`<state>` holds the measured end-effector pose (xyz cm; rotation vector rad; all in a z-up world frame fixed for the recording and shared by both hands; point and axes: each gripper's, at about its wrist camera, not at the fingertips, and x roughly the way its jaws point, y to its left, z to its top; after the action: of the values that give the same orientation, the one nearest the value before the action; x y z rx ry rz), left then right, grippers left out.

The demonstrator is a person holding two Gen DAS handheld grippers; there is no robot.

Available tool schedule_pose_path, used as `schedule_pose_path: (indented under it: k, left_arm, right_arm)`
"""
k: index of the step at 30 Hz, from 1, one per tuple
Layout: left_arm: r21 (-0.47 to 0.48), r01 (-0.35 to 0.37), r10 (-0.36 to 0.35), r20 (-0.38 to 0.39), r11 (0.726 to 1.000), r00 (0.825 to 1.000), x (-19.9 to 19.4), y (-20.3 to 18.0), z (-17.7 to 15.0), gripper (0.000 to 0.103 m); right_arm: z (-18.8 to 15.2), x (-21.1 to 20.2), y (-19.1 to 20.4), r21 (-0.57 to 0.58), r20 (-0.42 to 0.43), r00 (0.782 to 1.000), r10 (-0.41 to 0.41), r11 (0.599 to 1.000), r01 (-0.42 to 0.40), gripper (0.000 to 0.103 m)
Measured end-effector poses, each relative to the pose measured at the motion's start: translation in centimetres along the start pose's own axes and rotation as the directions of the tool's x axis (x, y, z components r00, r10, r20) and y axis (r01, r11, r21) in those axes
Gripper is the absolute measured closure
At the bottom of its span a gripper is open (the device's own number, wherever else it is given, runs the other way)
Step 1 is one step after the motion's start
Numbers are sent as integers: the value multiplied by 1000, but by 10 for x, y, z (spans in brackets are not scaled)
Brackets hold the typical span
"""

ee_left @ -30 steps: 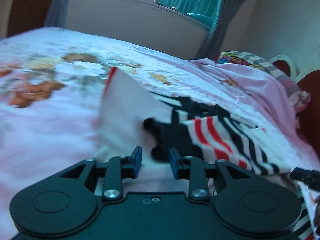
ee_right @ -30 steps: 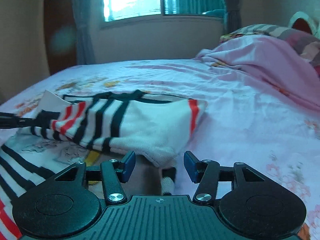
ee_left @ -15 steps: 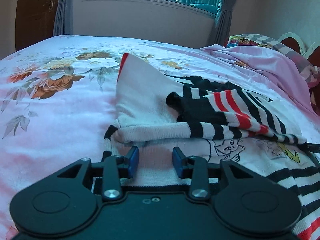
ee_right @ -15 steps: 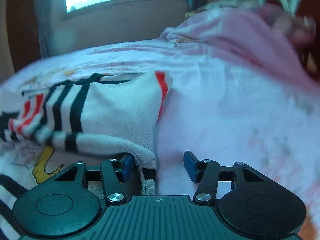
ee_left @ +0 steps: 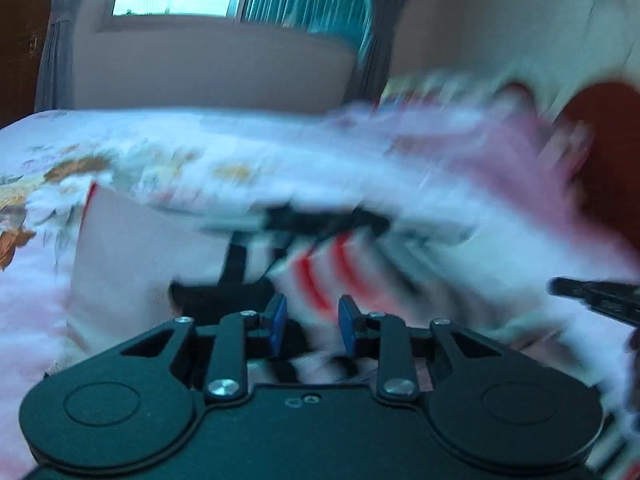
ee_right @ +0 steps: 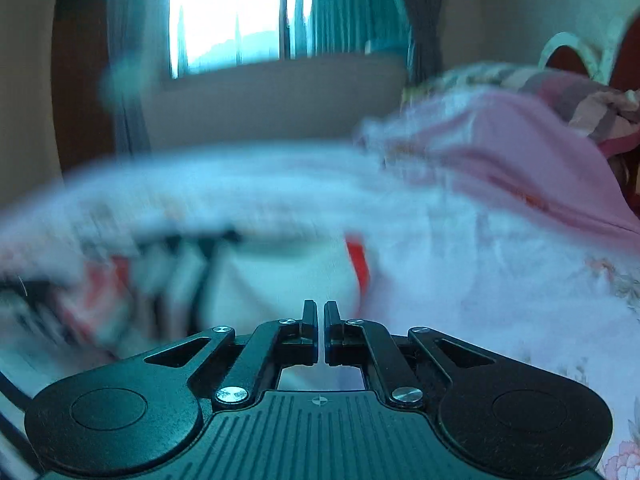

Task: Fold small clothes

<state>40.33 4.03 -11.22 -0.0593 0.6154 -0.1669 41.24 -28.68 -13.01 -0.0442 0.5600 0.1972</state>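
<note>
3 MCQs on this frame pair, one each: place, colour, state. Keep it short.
1. Where does the striped garment lie?
A. on the flowered bedsheet
B. on a wooden floor
C. in a basket

2. What colour is the band along the garment's edge in the right wrist view?
A. green
B. red
C. yellow

3. How do the fingers of the right gripper stand?
A. wide apart
B. almost together
C. out of view

Answers:
1 A, the sheet with its flower print spreads under and around the cloth.
2 B, a red strip runs down the white fold's edge.
3 B, only a thin slit shows between them, while the left gripper keeps a clear gap; blur hides whether cloth is pinched.
</note>
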Motion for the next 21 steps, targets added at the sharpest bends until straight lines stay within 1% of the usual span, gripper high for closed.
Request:
schedule_pose_path:
  k: [1,2,3,4,5,6,7,9,10,11,12,13,14,15,16,17,18,19,20,21]
  left_arm:
    - [-17,15,-15,-34,1000,999,13,6,-9,75]
    - [-52,39,-40,-20,998,999,11,12,-11,74]
    - [-53,45,-46,-22,998,999,5,15,-6,75]
    - [-37,26,-26,13,999,1000,-5,16,-2,76]
    - [-29,22,-20,60,999,998,-12,17,1,73]
    - [-24,31,-29,86,999,996,-14,17,5,71]
    - [-15,42,-40,87,999,995,-10,16,9,71]
    - [25,43,-45,86,999,995,4,9,17,69]
    - [45,42,-45,72,998,996,16,6,19,68]
    - [63,31,-34,44,998,998,27,4,19,65]
    - [86,2,-2,0,996,1000,40,3,17,64]
    - [74,10,-9,-6,997,1000,47,10,14,63]
    - [31,30,-30,-3,999,1000,46,17,15,67]
    - [-5,43,-43,3,999,999,40,23,18,69]
    - [0,43,-43,37,999,998,29,29,20,68]
    - [29,15,-18,101,999,995,15,36,21,61]
    - [40,-9,4,126,999,992,9,45,23,61]
    - [26,-36,32,139,999,990,8,61,26,61]
    - [3,-66,64,152,998,986,9,74,28,62]
    - [-18,-100,102,164,995,981,12,88,31,63]
  right_arm:
    - [-13,21,-6,3,-103,995,-14,1000,14,101]
    - [-16,22,-15,57,-93,995,20,998,-15,101]
    - [-10,18,-20,65,-92,995,33,998,-27,101]
    - [-5,11,-22,47,-55,998,30,999,-27,101]
    - [0,3,-24,37,3,999,38,999,-38,101]
    - [7,2,-27,33,42,998,48,998,-50,101]
    - [14,8,-27,28,54,997,57,998,-59,101]
    - [27,32,-20,17,61,996,66,998,-67,100]
    - [33,45,-17,-1,53,996,72,997,-72,100]
    - [37,58,-14,-26,41,997,72,997,-71,100]
    - [39,72,-12,-64,30,998,53,997,-51,100]
    - [40,87,-14,-88,1,1000,13,996,-13,96]
    - [37,96,-22,-80,-18,1000,6,997,-8,94]
    - [38,98,-31,-39,-26,1000,15,999,-16,94]
    - [40,95,-34,-34,-32,999,19,999,-21,94]
    - [40,86,-34,-46,-13,1000,7,999,-7,93]
    - [40,73,-35,-52,33,999,20,998,-18,91]
    - [41,65,-34,-49,66,996,52,998,-49,90]
    - [40,62,-33,-44,82,994,69,997,-65,90]
    - [42,62,-31,-42,92,993,69,997,-65,90]
